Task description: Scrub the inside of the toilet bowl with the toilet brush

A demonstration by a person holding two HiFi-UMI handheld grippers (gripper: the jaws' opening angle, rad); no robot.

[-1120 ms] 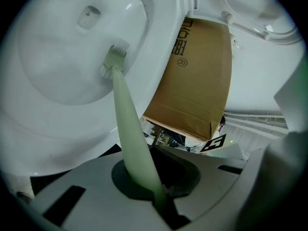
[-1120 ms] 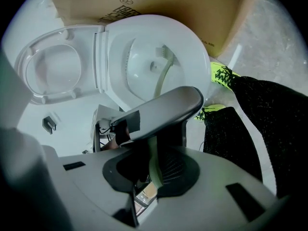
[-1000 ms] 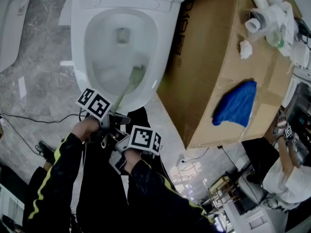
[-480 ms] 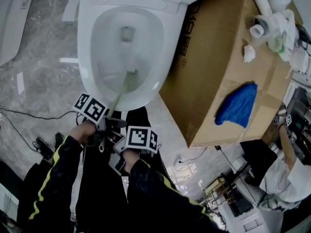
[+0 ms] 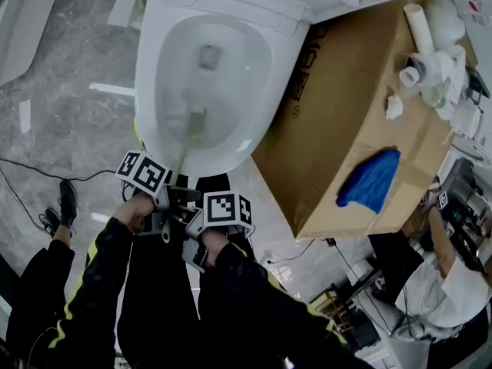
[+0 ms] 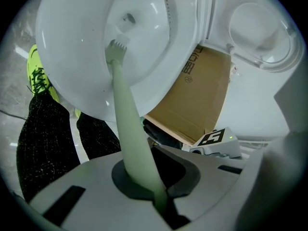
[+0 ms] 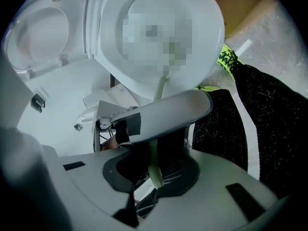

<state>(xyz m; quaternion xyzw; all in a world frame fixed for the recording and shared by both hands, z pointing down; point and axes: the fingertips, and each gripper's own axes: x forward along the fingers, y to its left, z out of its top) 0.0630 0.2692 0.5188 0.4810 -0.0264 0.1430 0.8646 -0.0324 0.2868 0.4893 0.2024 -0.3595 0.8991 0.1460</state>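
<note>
Head view: the toilet brush head rests on the near inner wall of the toilet bowl, left of centre; a second ago it sat toward the right side.
Left gripper: jaws clamped on the pale green handle.
Right gripper: jaws closed on the same handle, just behind the left.
Grip: unchanged.
Cardboard box: beside the bowl, blue cloth on top.

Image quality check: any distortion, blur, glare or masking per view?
Head view: fairly sharp, small glare spot on the toilet bowl rim. Left gripper view: heavy fisheye, black corners, brush handle soft near the lens. Right gripper view: same fisheye, mosaic patch covers the bowl's inside.
</note>
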